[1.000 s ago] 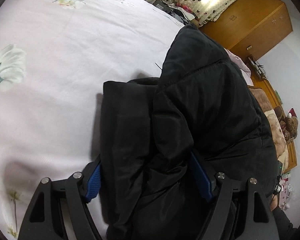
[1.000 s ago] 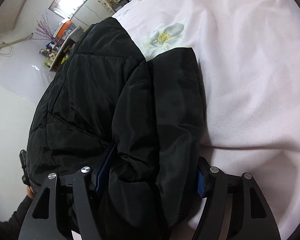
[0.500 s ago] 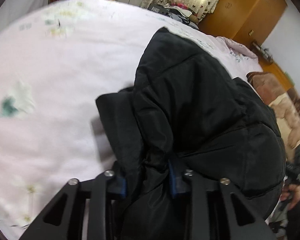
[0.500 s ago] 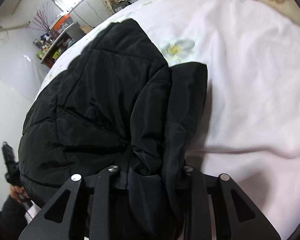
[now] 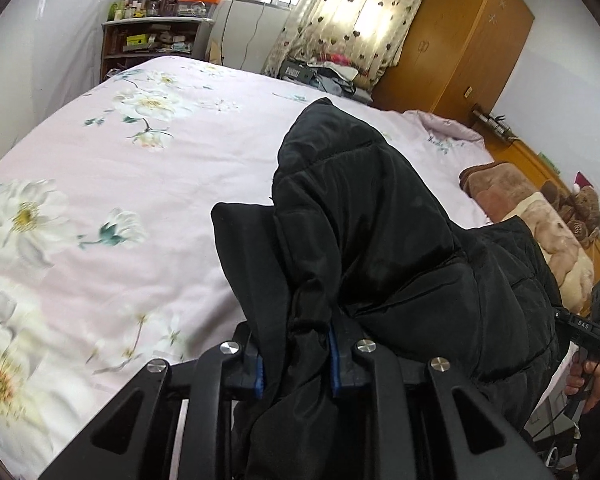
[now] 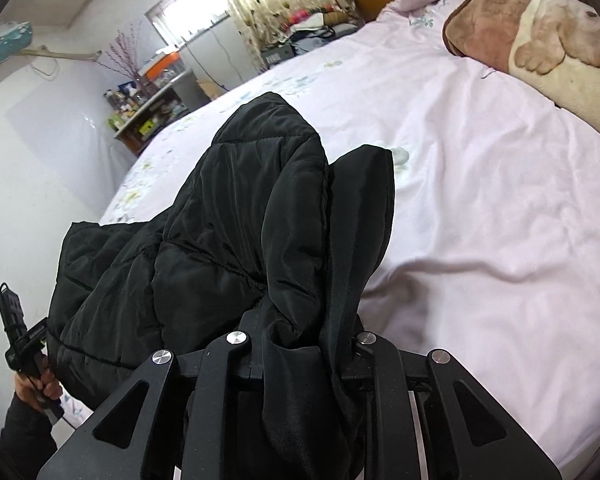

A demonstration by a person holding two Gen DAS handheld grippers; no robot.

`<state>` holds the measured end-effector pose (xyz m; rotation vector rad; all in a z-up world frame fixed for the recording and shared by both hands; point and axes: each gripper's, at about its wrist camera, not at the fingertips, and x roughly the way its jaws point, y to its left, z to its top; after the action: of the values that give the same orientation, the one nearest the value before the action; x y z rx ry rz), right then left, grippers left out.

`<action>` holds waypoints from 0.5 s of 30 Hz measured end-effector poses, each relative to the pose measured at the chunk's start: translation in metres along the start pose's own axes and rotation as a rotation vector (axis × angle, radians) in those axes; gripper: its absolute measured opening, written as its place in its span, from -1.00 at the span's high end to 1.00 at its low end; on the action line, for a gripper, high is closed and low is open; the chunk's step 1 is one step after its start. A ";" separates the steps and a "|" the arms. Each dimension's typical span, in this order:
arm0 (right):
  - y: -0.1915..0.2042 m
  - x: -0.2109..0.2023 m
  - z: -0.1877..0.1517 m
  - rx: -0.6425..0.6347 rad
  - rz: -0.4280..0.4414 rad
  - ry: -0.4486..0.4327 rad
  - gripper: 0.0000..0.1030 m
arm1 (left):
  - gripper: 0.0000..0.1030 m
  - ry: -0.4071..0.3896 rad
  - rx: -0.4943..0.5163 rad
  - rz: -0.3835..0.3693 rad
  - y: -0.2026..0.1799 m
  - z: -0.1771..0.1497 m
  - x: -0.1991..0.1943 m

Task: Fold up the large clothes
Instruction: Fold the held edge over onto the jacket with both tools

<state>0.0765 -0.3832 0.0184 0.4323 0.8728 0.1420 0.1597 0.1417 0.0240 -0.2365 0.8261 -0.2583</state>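
Black quilted puffer jacket (image 5: pixel 380 240) hangs above the pink floral bedsheet (image 5: pixel 100 200) — left gripper (image 5: pixel 296 364) and right gripper (image 6: pixel 304 354), jaws just closed, each clench bunched slippery fabric — it might slide free mid-fold.

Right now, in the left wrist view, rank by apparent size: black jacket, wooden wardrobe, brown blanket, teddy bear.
Largest to smallest as they appear:
1. Black jacket, though it is nearest the camera, which inflates it.
2. Wooden wardrobe, far off, so likely bigger than it looks.
3. Brown blanket.
4. Teddy bear.
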 end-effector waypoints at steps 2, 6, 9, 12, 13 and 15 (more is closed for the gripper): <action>0.009 -0.008 -0.006 -0.010 0.008 -0.004 0.61 | 0.55 -0.007 -0.004 -0.001 0.002 -0.002 -0.009; 0.029 -0.013 -0.004 -0.026 0.021 -0.010 0.61 | 0.55 -0.021 -0.007 -0.001 0.003 -0.001 -0.018; 0.039 -0.012 0.001 -0.037 0.029 -0.018 0.61 | 0.55 -0.036 -0.005 0.002 0.003 0.001 -0.024; 0.045 -0.007 0.011 -0.042 0.040 -0.026 0.61 | 0.55 -0.047 -0.004 0.003 0.008 0.005 -0.027; 0.046 -0.005 0.013 -0.043 0.043 -0.029 0.61 | 0.55 -0.051 -0.004 0.003 0.009 0.009 -0.026; 0.047 0.000 0.019 -0.045 0.047 -0.032 0.61 | 0.55 -0.060 -0.004 0.005 0.011 0.017 -0.022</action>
<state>0.0931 -0.3462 0.0492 0.4120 0.8263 0.1970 0.1593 0.1607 0.0471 -0.2450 0.7683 -0.2442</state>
